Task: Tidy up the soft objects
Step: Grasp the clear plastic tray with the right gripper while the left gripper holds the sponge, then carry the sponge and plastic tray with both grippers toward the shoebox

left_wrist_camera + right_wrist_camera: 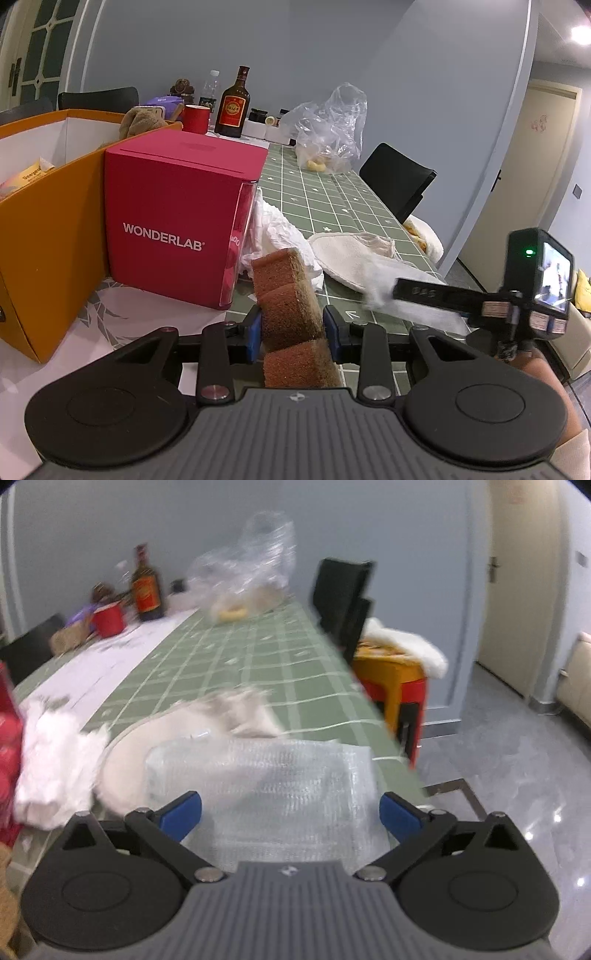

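Observation:
My left gripper (293,328) is shut on a brown sponge (288,291) with a green scouring side, held upright above the table's near edge. My right gripper (290,812) is open, its jaws wide on either side of a sheet of bubble wrap (266,775) that lies on the green checked tablecloth (236,653). The right gripper also shows in the left wrist view (406,290), over the bubble wrap (417,306). A round white cloth pad (343,254) and crumpled white tissue (273,229) lie beside it. An orange box (48,229) with a brown plush toy (142,120) stands at left.
A red WONDERLAB box (177,218) stands next to the orange box. A brown bottle (232,107), a red cup (195,118) and a clear plastic bag (328,129) stand at the far end. A black chair (399,181) and an orange stool (391,686) stand to the table's right.

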`<state>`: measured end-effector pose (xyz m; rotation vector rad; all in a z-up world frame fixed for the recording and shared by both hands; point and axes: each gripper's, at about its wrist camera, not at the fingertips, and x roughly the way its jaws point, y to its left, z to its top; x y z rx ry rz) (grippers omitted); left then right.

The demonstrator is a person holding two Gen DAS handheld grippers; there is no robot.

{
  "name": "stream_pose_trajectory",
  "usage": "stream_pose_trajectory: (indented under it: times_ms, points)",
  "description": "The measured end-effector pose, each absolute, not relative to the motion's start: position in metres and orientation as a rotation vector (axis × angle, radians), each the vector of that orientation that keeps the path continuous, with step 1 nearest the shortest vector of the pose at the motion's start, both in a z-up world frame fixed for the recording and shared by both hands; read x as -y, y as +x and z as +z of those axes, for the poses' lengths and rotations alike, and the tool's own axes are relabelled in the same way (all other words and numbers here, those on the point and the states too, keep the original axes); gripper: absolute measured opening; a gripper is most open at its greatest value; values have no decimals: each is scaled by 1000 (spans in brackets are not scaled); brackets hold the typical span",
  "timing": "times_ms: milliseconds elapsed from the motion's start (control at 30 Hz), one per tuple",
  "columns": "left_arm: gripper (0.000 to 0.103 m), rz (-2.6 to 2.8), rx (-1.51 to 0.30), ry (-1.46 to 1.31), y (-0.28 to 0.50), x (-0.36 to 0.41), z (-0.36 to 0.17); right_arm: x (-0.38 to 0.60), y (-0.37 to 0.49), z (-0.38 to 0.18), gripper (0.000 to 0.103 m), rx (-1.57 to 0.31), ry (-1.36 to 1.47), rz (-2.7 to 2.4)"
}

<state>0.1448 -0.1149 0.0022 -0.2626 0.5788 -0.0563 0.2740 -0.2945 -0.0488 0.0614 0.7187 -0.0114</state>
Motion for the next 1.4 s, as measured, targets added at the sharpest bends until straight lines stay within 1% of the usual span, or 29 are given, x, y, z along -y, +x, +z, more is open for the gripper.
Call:
stream_pose_trajectory:
  times_ms: [67,233,300,333,367,400,433,467,500,533,567,667,800,867,1033,1133,1400]
  points:
    - [39,-55,-579,-264,145,115,2,285,278,-51,101,-742,4,-21]
    - [39,-50,-579,-259,144,116,2,281,274,-51,101,-742,4,-1]
    - [40,-50,-580,-261,144,116,2,280,273,-51,98,-738,-2,6]
    - [40,-49,-580,-263,144,116,2,279,271,-49,90,-729,-6,23]
    - [39,-48,-582,-268,145,115,2,277,267,-48,76,-714,-17,51]
    - [39,-47,-583,-273,145,115,2,274,266,-47,68,-703,-27,69]
    - [39,-46,-585,-277,145,114,2,271,263,-46,53,-695,-38,82]
    - [39,-46,-586,-280,145,114,2,268,261,-46,42,-689,-50,90]
    - [39,-46,-587,-282,145,114,2,264,260,-46,36,-686,-60,94]
    - [39,-46,-586,-281,145,114,3,262,258,-45,20,-683,-72,100]
    - [39,-47,-585,-280,145,114,3,257,257,-45,10,-680,-95,101]
    - [38,-49,-578,-274,144,114,3,256,257,-44,6,-681,-101,99]
    - [38,-40,-515,-210,136,124,5,269,256,-42,4,-683,-33,102]
    - [38,-51,-490,-197,133,126,7,275,256,-41,4,-684,15,108]
    - [38,-92,-507,-258,136,117,8,289,256,-38,4,-675,131,126]
    - [38,-128,-477,-286,133,113,12,291,253,-36,3,-659,155,125]
    - [38,-133,-369,-258,107,105,26,285,240,-16,3,-565,177,212]
